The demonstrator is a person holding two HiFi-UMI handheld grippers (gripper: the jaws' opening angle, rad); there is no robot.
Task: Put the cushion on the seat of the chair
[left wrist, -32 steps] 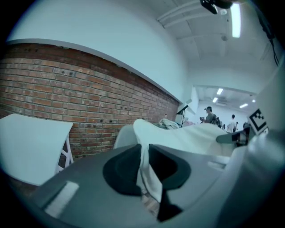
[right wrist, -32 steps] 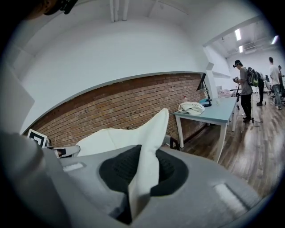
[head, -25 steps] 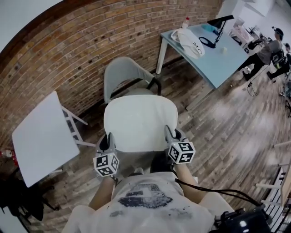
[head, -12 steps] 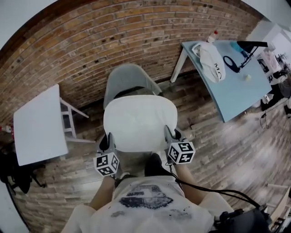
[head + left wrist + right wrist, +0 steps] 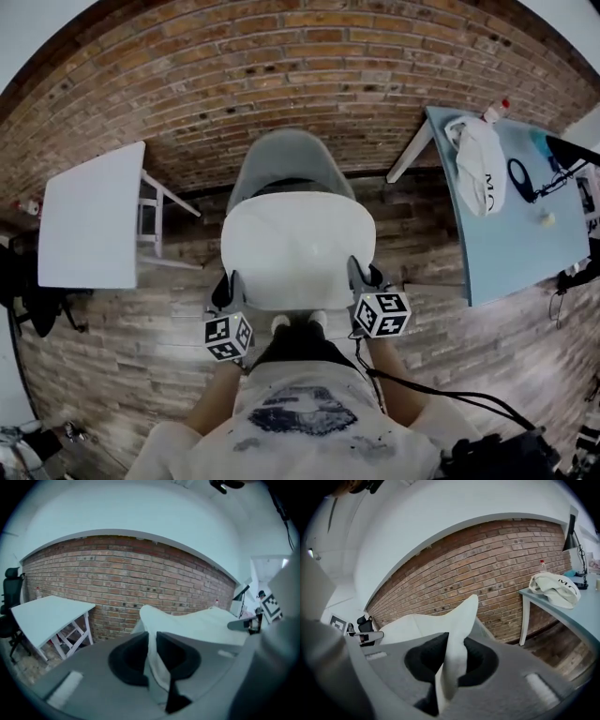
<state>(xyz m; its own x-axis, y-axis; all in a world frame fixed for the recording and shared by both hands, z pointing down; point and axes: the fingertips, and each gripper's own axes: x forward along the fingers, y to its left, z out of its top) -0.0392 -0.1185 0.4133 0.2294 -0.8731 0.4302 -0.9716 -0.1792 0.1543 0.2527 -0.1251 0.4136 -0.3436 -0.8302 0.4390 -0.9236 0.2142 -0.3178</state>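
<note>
Cushion (image 5: 298, 248), white, soft and rounded, hangs over the grey shell chair (image 5: 286, 159). The left gripper (image 5: 230, 284) and right gripper (image 5: 361, 275), tilted slightly down, pinch its near corners.

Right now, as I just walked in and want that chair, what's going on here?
A person holds a white cushion between two grippers: the left gripper and the right gripper each have their jaws clamped on its near edge. It hangs in front of the grey chair by the brick wall, apparently not yet set down on it.
</note>
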